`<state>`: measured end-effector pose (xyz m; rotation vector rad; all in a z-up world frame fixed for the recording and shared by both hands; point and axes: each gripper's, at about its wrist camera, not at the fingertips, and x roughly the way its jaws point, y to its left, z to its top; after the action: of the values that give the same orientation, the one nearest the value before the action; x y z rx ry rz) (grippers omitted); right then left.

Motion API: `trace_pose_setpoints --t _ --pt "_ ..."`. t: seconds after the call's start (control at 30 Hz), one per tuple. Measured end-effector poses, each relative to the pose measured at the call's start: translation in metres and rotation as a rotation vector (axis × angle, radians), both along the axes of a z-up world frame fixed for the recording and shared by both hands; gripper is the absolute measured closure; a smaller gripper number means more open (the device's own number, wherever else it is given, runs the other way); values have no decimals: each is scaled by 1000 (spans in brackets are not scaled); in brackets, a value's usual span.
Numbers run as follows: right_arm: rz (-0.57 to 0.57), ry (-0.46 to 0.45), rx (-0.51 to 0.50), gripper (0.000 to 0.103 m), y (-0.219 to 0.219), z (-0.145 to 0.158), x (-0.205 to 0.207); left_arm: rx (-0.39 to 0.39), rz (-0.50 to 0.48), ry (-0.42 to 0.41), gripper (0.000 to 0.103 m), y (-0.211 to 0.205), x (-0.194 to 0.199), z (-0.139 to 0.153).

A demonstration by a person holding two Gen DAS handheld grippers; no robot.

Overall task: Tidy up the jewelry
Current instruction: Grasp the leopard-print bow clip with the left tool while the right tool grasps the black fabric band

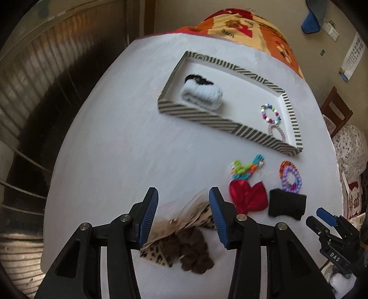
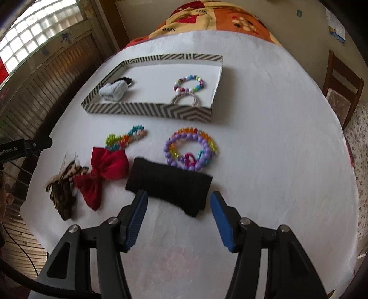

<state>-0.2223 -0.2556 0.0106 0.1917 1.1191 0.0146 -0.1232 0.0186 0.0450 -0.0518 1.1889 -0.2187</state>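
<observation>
A striped tray (image 1: pixel 195 116) (image 2: pixel 147 110) on the white table holds a white scrunchie (image 1: pixel 202 95) (image 2: pixel 112 90), a black hair tie (image 1: pixel 197 79), a beaded bracelet (image 1: pixel 271 113) (image 2: pixel 189 84) and a silver bracelet (image 2: pixel 186 99). In front of the tray lie a leopard bow (image 1: pixel 174 241) (image 2: pixel 63 184), a red bow (image 1: pixel 248 199) (image 2: pixel 103 172), a colourful bead clip (image 1: pixel 247 169) (image 2: pixel 125 139), purple bracelets (image 1: pixel 291 177) (image 2: pixel 191 149) and a black band (image 1: pixel 287 204) (image 2: pixel 170 184). My left gripper (image 1: pixel 184 216) is open over the leopard bow. My right gripper (image 2: pixel 179 218) is open just before the black band.
A patterned cloth (image 2: pixel 214 18) covers the table's far end. A wooden chair (image 2: pixel 342 89) stands at the right. Shuttered panels (image 2: pixel 46 80) line the left side. The right gripper also shows in the left wrist view (image 1: pixel 331 227).
</observation>
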Motion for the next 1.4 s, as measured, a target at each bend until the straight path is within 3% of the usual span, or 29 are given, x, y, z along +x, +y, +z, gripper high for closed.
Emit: trace_pose_setpoints --t 0.43,0.83,1.17,1.3,1.4 --pt "-14 24 25 43 -13 -18 -3 5 -32 93 68 17 -22 -36" --pt "-99 44 181 41 -35 -44 24 37 -68 130 67 8 -27 -61" --pt "-92 32 178 41 -31 -51 32 56 -77 137 67 4 -23 -68" --pt "-71 14 157 65 -27 -51 31 38 -75 133 67 7 -25 -69" --pt "-53 -1 154 84 -27 -48 27 22 -74 121 81 9 -28 -68"
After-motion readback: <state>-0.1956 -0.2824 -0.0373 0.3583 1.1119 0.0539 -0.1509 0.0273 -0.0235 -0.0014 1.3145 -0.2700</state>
